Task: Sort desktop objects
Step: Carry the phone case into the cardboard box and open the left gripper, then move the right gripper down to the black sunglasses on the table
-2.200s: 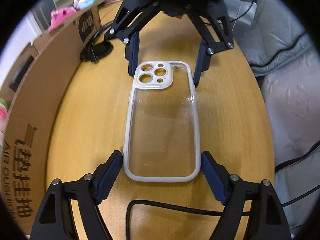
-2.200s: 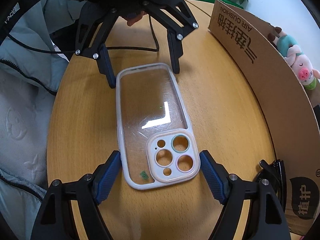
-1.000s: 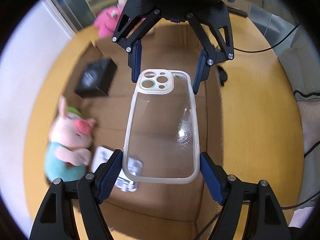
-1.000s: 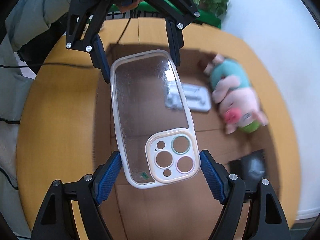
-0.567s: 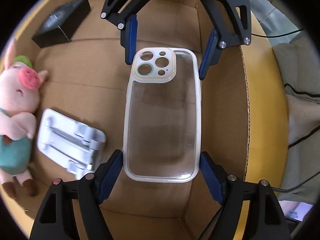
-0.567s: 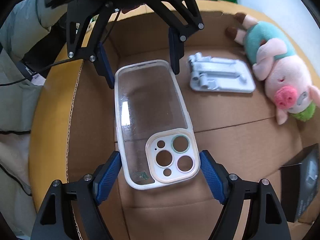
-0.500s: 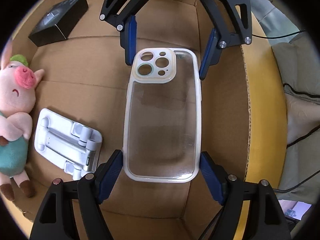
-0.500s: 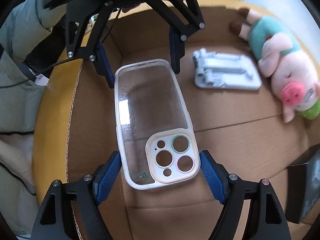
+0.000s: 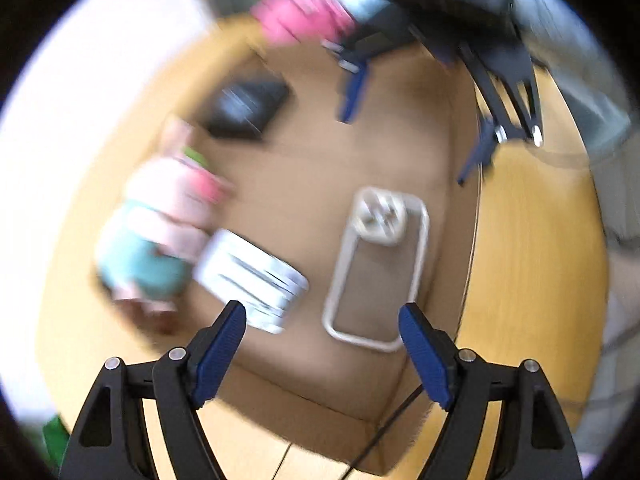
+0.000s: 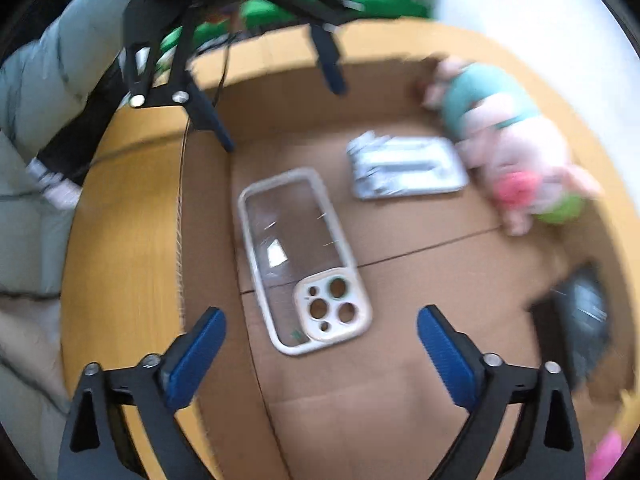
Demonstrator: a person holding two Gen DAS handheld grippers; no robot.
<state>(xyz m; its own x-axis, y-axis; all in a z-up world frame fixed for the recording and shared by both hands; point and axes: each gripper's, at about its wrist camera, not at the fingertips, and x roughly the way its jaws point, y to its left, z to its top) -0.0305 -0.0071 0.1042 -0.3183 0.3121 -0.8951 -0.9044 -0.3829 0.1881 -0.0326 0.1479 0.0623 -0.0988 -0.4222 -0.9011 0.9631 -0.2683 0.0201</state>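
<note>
Both tongs have let go of the phone case and pulled up and apart; left view, blurred: one phone case [image 9: 378, 268] lies flat in the box [image 9: 304, 384], beyond the spread left tongs [image 9: 322, 344]; one white stand [image 9: 252, 280] and one plush pig [image 9: 160, 236] lie further left; right view: the right tongs [image 10: 320, 342] gape empty above the case [image 10: 300, 256]; one black box [image 10: 580, 320] lies right.

From opposite ends, our two wrist cameras look down into the box [image 9: 304, 384], sharing the phone case [image 10: 304, 260] between our claws.
</note>
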